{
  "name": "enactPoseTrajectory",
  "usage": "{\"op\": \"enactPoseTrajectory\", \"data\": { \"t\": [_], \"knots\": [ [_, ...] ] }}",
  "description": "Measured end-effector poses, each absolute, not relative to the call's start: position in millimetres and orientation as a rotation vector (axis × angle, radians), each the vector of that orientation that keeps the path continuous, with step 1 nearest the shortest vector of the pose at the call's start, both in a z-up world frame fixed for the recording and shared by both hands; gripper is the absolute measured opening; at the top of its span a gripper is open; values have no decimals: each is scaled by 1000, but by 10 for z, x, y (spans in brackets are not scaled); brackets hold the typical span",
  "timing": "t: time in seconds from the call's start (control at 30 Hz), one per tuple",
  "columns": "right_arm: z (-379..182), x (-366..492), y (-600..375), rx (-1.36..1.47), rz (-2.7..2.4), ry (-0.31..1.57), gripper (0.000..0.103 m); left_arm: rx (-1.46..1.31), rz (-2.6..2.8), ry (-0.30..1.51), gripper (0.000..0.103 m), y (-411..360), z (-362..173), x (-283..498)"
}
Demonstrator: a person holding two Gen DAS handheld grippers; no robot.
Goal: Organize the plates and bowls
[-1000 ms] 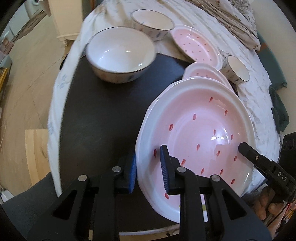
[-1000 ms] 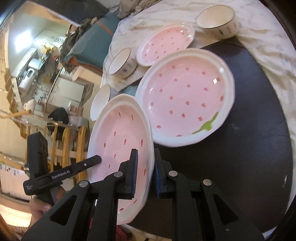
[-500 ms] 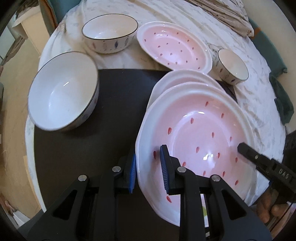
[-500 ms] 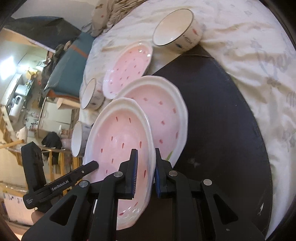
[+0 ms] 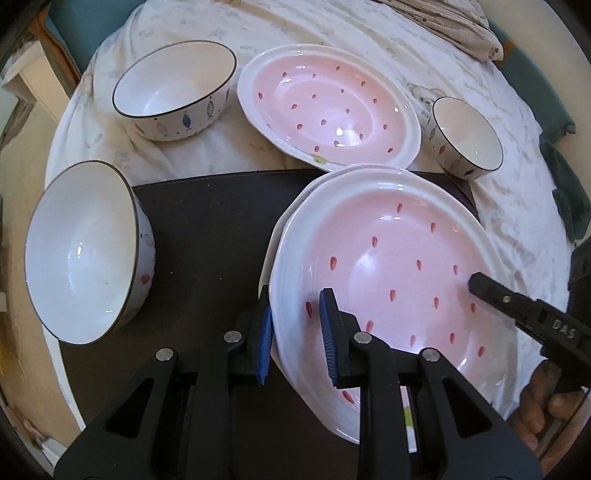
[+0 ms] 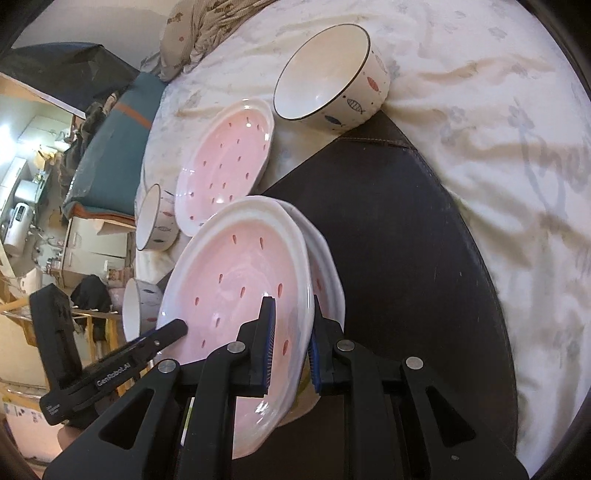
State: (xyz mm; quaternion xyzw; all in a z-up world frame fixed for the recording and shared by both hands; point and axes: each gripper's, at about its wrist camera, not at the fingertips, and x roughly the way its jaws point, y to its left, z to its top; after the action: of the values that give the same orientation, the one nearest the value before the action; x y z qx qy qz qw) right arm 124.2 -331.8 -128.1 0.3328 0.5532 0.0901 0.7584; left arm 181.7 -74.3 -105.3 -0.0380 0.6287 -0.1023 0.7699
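**Held plate poised over the stack on the dark mat**

A pink glazed plate with red seed-shaped flecks and a white scalloped rim point(image 5: 391, 273) is gripped at opposite edges: the left gripper point(image 5: 295, 328) is closed on its near rim, and the right gripper point(image 6: 290, 345) is clamped on the far rim, each with one blue pad above and one below the rim. The plate is carried over the black rectangular mat point(image 5: 207, 229), directly above a second plate of the same pattern point(image 6: 327, 273) that lies on the mat; whether the two touch cannot be told.

The stacking step appears to be in hand. The next move probably calls for the held plate to be lowered level until it nests, after which both grips can be opened and drawn outward.

Three pink plates are counted: the held one, the one beneath it, and a third pink plate point(image 5: 328, 110) on the white printed cloth point(image 5: 332, 33) just beyond the mat. Three white bowls with dark rims and fish motifs are counted: a large bowl point(image 5: 85, 251) on the mat's left edge, a medium bowl point(image 5: 173, 92) beyond the mat, and a small bowl point(image 5: 467, 136) beside the mat's far right corner.
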Motion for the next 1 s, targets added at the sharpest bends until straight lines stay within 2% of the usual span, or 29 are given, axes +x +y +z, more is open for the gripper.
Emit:
{"op": "enactPoseTrajectory", "data": {
  "t": [0.5, 0.77, 0.9, 1.0],
  "knots": [
    [-1293, 1400, -3238, 570, 167, 1280, 20, 18, -171, 1355, 20, -763, -1049, 1768],
    [-1436, 1431, -3169, 621, 181, 1307, 20, 19, -173, 1382, 20, -698, -1137, 1762],
    [-1411, 1418, -3134, 598, 170, 1309, 22, 62, -177, 1375, 28, -776, -1184, 1704],
    [-1378, 1409, -3099, 567, 162, 1311, 24, 86, -188, 1364, 29, -820, -1205, 1684]
  ]
}}
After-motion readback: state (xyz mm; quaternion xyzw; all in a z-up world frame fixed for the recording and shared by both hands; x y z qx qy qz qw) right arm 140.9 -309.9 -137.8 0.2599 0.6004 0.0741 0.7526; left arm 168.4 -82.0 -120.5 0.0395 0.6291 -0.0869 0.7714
